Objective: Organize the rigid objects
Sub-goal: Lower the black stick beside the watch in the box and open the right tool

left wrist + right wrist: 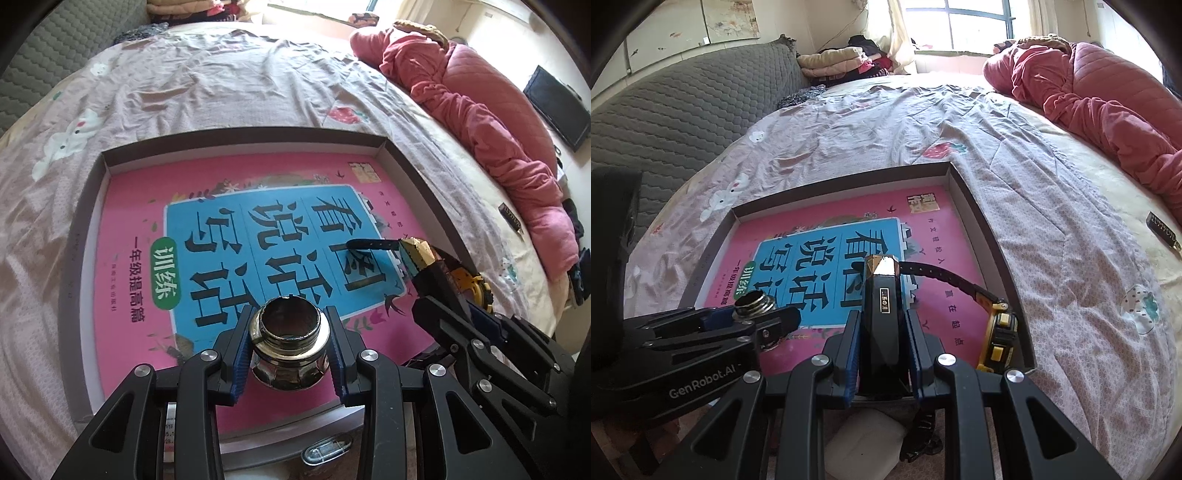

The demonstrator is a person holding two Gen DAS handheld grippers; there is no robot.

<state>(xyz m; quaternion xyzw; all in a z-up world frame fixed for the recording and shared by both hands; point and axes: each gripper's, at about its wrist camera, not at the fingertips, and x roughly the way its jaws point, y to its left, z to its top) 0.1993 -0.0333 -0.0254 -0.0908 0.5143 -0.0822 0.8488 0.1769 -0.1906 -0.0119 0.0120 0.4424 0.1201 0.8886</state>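
over the pink book (229, 236) in the tray (85, 206), a metal jar (286, 350) is pinched by the left gripper (288, 360); the black box (882, 332) clamped in the right gripper (882, 350). a yellow watch (997, 339) at four o'clock is shown clearly only by the right view.

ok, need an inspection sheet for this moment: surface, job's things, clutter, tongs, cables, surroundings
surface: bed with a patterned sheet; shallow grey box tray on it, a pink book lying flat inside.
job's things: shiny metal jar, mouth open, no lid; black faceted bottle with gold cap; yellow-and-black watch at the tray's right wall.
clutter: small dark tag on the sheet; clear oval piece below the tray.
tongs: left tongs shut on the jar; right tongs shut on the bottle; both over the tray.
cables: nothing seen.
surroundings: pink quilt, grey quilted headboard, window, dark screen.
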